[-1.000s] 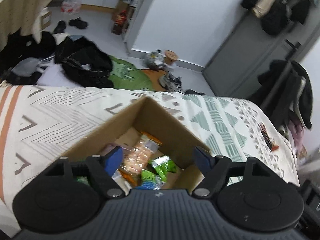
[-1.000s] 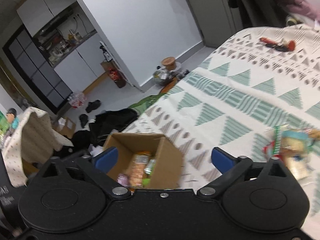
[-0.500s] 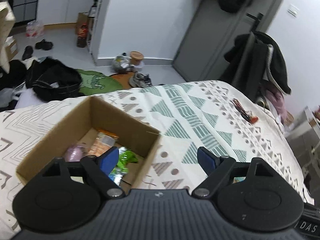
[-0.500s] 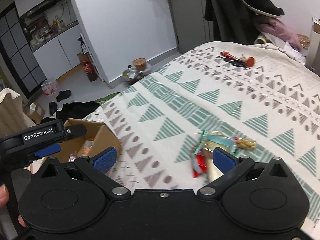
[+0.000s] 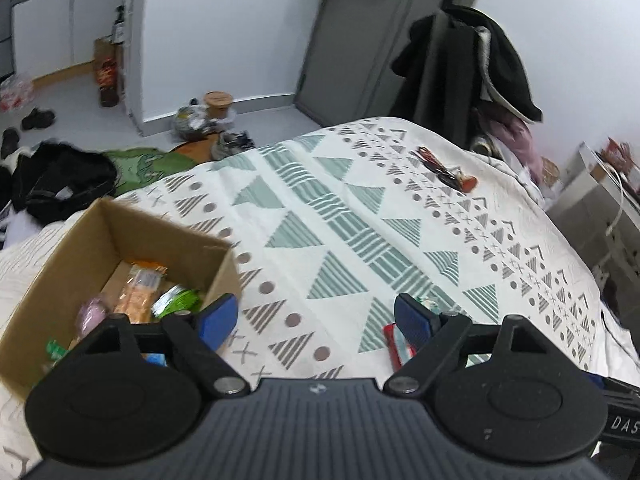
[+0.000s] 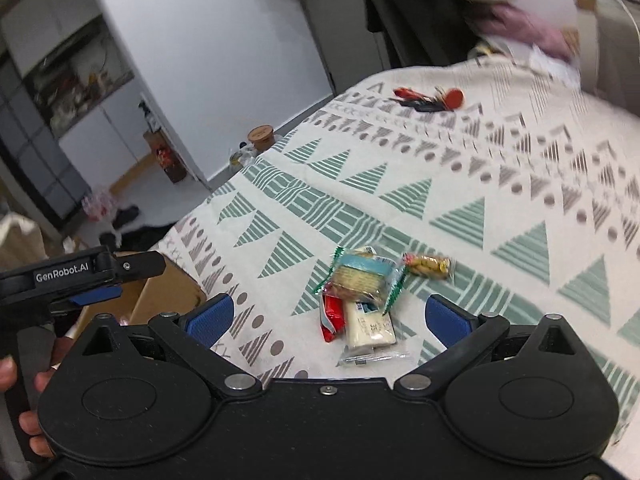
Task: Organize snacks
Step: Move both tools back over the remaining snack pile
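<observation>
Both claws gape wide and empty. The right gripper (image 6: pixel 326 316) frames four loose wrapped snack packets (image 6: pixel 362 294) at centre frame on the triangle-patterned bedspread (image 6: pixel 500 184). The left gripper (image 5: pixel 316 316) hovers beside one open brown cardboard box (image 5: pixel 168 240), lower left, holding several snacks.

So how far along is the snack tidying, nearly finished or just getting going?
Partly done. Several packets already lie in the cardboard box, including an orange one and a green one. Nothing is in hand: the left gripper and right gripper both have open, empty jaws. A small pile of snacks on the patterned bedspread is left to box, just ahead of the right gripper.
</observation>
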{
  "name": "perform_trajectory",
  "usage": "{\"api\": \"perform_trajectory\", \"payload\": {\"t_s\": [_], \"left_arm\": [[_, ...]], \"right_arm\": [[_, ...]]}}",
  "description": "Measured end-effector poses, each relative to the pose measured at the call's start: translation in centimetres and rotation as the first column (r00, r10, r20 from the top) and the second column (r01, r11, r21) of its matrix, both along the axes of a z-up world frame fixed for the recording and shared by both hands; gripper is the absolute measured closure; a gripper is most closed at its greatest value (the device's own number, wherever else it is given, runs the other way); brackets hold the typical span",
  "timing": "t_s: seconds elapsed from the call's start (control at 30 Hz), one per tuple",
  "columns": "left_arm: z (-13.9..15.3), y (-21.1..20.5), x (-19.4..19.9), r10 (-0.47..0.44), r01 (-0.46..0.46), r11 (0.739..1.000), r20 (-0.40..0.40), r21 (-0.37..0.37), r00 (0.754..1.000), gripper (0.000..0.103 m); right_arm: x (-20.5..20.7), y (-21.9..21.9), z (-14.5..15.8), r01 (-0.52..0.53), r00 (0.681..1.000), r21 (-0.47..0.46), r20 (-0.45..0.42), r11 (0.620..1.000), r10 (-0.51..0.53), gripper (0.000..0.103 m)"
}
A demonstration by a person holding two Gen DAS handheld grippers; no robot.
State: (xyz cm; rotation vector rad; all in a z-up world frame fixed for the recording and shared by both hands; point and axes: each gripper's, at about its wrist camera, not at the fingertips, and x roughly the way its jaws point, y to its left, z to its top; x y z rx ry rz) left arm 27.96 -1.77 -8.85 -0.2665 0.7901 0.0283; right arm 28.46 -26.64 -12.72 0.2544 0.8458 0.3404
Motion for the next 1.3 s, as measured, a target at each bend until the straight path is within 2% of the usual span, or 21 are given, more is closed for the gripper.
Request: {"api": "perform_trajectory", "payload": {"t_s": [0.27,0.53,0.67,0.73,0.87,1.0,1.1,1.3], "left_arm": [[-0.2,-3.5,3.0,-0.101,0.102,0.994,-0.029,0.038,0.994,0.019],[-2.5,-5.4,5.2,-0.119,0.122,0.992,-0.069,0.036,0.99,0.021],[-3.9,-6.0,5.7,-0.131,0.135,0.99,-0.09,0.036,0.987,0.022],[-4.8,-6.3,5.9,-0.137,0.142,0.989,-0.108,0.04,0.985,0.024],[-6.6,-6.6,6.7,-0.146,0.15,0.989,-0.157,0.016,0.977,0.035],[-8.2,-7.5,7.3,-0.168,0.175,0.984,-0.195,0.022,0.966,0.036],[-9.2,-7.9,7.8,-0.186,0.189,0.982,-0.217,-0.005,0.958,0.036],[-11.1,-8.7,8.8,-0.201,0.204,0.979,-0.259,-0.016,0.945,0.04]], "right_arm": [[1.4,-2.7,-1.6,0.048,0.999,0.068,-0.01,0.997,-0.047,0.001],[3.1,-5.3,-3.7,0.096,0.994,0.112,-0.055,0.989,-0.09,0.013],[3.7,-5.7,-4.5,0.097,0.993,0.11,-0.073,0.989,-0.089,0.018],[4.2,-6.0,-5.1,0.103,0.992,0.099,-0.088,0.99,-0.095,0.025],[5.2,-6.5,-6.2,0.123,0.987,0.078,-0.112,0.989,-0.114,0.03],[6.4,-6.9,-7.1,0.131,0.985,0.059,-0.116,0.99,-0.124,0.033],[7.4,-7.0,-8.0,0.125,0.984,0.059,-0.134,0.99,-0.116,0.039],[8.8,-6.4,-9.0,0.102,0.988,0.058,-0.123,0.993,-0.094,0.04]]}}
